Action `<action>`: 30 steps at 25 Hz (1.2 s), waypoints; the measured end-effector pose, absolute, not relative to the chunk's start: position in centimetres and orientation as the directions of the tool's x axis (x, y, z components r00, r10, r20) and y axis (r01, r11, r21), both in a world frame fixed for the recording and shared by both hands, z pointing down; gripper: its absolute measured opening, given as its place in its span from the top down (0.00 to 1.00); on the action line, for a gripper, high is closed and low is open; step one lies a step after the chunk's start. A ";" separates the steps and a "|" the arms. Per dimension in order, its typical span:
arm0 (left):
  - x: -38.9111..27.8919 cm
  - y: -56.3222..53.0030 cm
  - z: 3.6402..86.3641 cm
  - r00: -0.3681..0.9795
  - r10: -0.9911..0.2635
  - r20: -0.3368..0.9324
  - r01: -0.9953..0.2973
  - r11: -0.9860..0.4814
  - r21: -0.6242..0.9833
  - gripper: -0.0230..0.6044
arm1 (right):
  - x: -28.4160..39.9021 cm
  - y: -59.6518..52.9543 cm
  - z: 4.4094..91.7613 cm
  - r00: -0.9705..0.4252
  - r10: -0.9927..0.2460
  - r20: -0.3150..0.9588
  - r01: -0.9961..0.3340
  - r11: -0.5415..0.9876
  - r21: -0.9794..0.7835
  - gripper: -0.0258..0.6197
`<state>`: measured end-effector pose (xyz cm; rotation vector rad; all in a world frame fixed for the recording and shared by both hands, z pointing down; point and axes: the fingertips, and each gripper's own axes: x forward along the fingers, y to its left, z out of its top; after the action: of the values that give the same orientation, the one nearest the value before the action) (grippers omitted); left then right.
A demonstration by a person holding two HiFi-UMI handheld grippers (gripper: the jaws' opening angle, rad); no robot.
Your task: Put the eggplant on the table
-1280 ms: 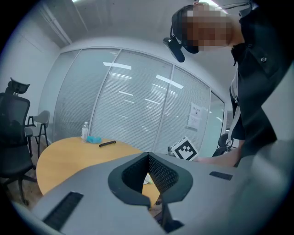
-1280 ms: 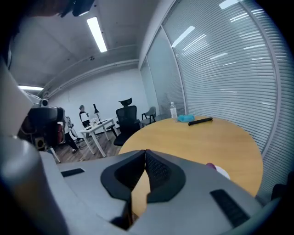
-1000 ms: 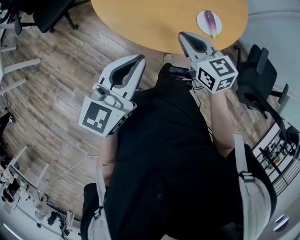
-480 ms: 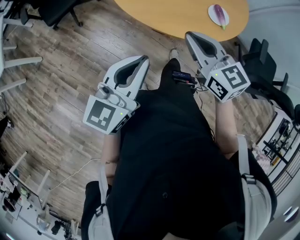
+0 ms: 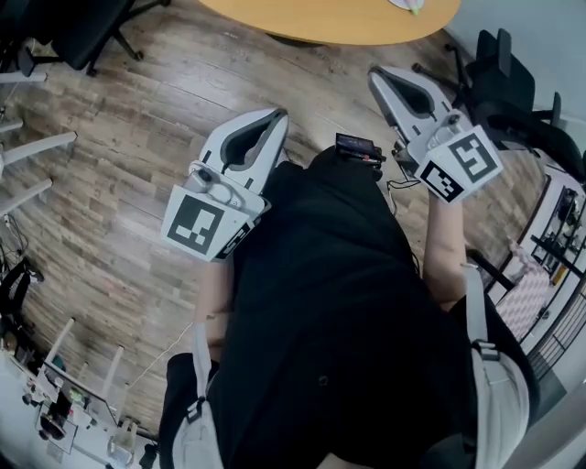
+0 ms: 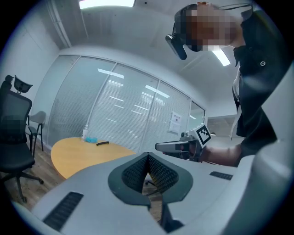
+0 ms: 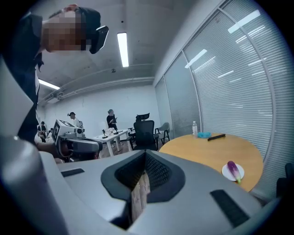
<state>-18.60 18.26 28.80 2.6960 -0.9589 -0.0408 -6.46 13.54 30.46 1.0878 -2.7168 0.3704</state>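
Observation:
A purple eggplant (image 7: 234, 169) lies on a small white plate (image 7: 226, 172) near the edge of the round wooden table (image 7: 202, 151). In the head view only a sliver of that plate (image 5: 406, 5) shows at the top edge of the table (image 5: 320, 23). My right gripper (image 5: 380, 75) is held in the air short of the table, shut and empty. My left gripper (image 5: 276, 117) hovers over the wooden floor, also shut with nothing in it. Each gripper view shows its own jaws closed to a point: left gripper (image 6: 148, 158), right gripper (image 7: 146, 155).
Black office chairs stand right of the table (image 5: 513, 92) and at the far left (image 5: 82, 27). A bottle (image 7: 195, 129), a blue object (image 7: 204, 134) and a black bar (image 7: 216, 136) sit at the table's far side. Two people (image 7: 112, 120) stand by desks beyond another chair (image 7: 145, 131).
The table and the plate with the eggplant have slid toward the top of the head view, almost out of frame. Both grippers are farther from the table; the right one has risen slightly.

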 end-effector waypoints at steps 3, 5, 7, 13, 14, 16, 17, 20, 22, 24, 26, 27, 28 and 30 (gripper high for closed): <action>-17.3 18.2 29.1 0.809 -0.584 0.070 -0.578 -0.768 0.278 0.95 | -5.9 14.2 29.0 -0.704 -0.665 0.250 -0.702 0.706 -0.096 0.93; -15.3 18.5 29.6 0.824 -0.560 0.084 -0.557 -0.775 0.299 0.95 | -4.2 15.3 28.3 -0.702 -0.671 0.239 -0.704 0.706 -0.084 0.93; -12.8 18.7 29.4 0.843 -0.530 0.092 -0.531 -0.791 0.303 0.95 | -1.9 16.6 27.6 -0.690 -0.686 0.228 -0.716 0.693 -0.084 0.93; -4.7 20.5 28.3 0.914 -0.397 0.085 -0.405 -0.882 0.242 0.95 | 5.0 20.3 27.1 -0.650 -0.734 0.196 -0.759 0.643 -0.105 0.93; -3.4 20.8 28.2 0.917 -0.390 0.078 -0.397 -0.883 0.250 0.95 | 6.2 20.9 27.2 -0.647 -0.737 0.193 -0.761 0.638 -0.113 0.93; -0.8 21.3 28.2 0.921 -0.384 0.071 -0.388 -0.880 0.275 0.95 | 8.4 21.8 27.2 -0.643 -0.744 0.182 -0.766 0.629 -0.132 0.93; 0.4 21.5 28.1 0.921 -0.383 0.072 -0.387 -0.877 0.286 0.95 | 9.5 22.2 27.2 -0.640 -0.748 0.174 -0.768 0.624 -0.142 0.93; 3.0 22.3 27.9 0.923 -0.378 0.068 -0.380 -0.873 0.307 0.95 | 12.0 23.3 27.1 -0.632 -0.760 0.154 -0.774 0.610 -0.168 0.93; 4.4 22.8 27.9 0.928 -0.364 0.081 -0.371 -0.880 0.296 0.95 | 13.3 23.7 27.2 -0.627 -0.766 0.144 -0.777 0.601 -0.186 0.93; 5.4 23.2 27.9 0.931 -0.353 0.095 -0.366 -0.888 0.280 0.95 | 14.4 23.9 27.5 -0.625 -0.768 0.140 -0.777 0.597 -0.197 0.93; 6.0 23.5 27.8 0.930 -0.354 0.098 -0.368 -0.888 0.275 0.95 | 15.1 24.1 27.8 -0.627 -0.767 0.138 -0.776 0.599 -0.198 0.93; 6.1 23.6 27.8 0.928 -0.358 0.099 -0.371 -0.887 0.275 0.95 | 15.2 24.2 27.8 -0.627 -0.767 0.137 -0.776 0.599 -0.197 0.93; 6.1 23.8 27.8 0.927 -0.362 0.100 -0.375 -0.885 0.275 0.95 | 15.3 24.3 27.8 -0.626 -0.768 0.135 -0.776 0.599 -0.197 0.93; 6.0 24.1 27.7 0.924 -0.368 0.101 -0.382 -0.882 0.276 0.95 | 15.3 24.5 27.6 -0.627 -0.768 0.131 -0.776 0.600 -0.197 0.93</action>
<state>6.00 24.10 27.68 2.7915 -0.5567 0.0661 15.33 24.46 27.61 1.3422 -2.7806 0.3662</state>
